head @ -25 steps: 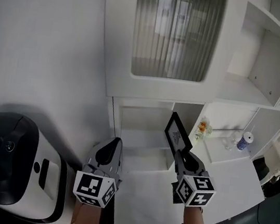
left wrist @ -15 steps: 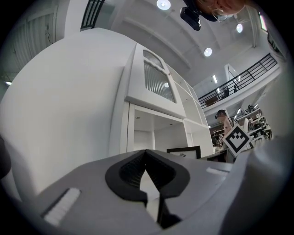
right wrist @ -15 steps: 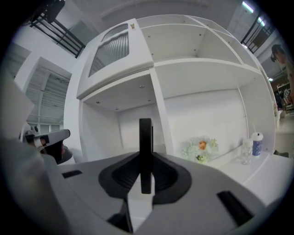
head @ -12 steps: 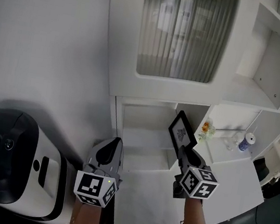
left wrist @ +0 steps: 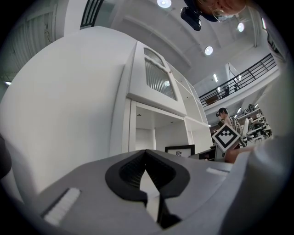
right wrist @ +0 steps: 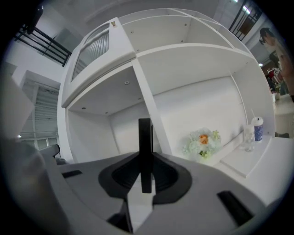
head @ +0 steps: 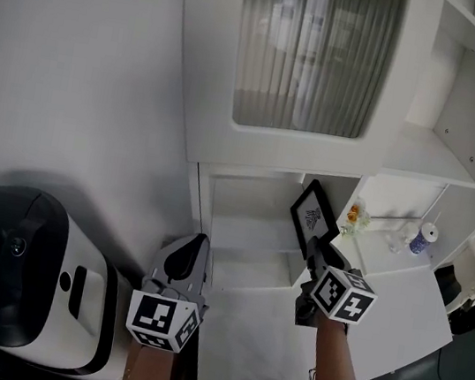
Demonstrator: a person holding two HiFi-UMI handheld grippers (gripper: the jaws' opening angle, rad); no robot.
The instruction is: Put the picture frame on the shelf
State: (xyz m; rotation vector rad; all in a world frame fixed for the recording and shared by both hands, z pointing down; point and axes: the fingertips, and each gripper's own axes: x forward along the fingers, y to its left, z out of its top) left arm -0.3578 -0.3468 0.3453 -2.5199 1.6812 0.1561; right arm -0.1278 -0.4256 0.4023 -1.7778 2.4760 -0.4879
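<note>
Right gripper [head: 310, 244] [right wrist: 145, 181] is clamped on the picture frame [head: 311, 216] [right wrist: 145, 142]. The jaws are narrowly apart, with the pads pressing its lower edge and the rest standing up above the fingertips. Left gripper [head: 193, 247] [left wrist: 146, 158] has its jaws brought together and holds nothing; it hangs low and left of the open cubby [head: 249, 231] [right wrist: 98, 133], the one under the ribbed-glass cabinet door [head: 317, 54]. The frame is not yet on the shelf: it is in the air at the cubby's right front corner, in front of the divider [right wrist: 140, 87] that closes the cubby's right side. In the right gripper view the frame is edge-on and upright, long axis vertical, lined up almost on that divider, with the cubby opening to its left. In the head view its printed face turns toward the cubby side and you. The key relation is that the cubby lies ahead and left of the frame, so you probably need to swing left and push forward before setting the bottom edge on the cubby floor. The right hand is the nearer one and already has the load; the left looks idle. The flower bunch [head: 354, 217] [right wrist: 202, 142] and small bottle [head: 423, 239] sit right of the cubby, past the divider, clear of the path. Risk, as a guess: clipping the divider with the frame's top corner.
</note>
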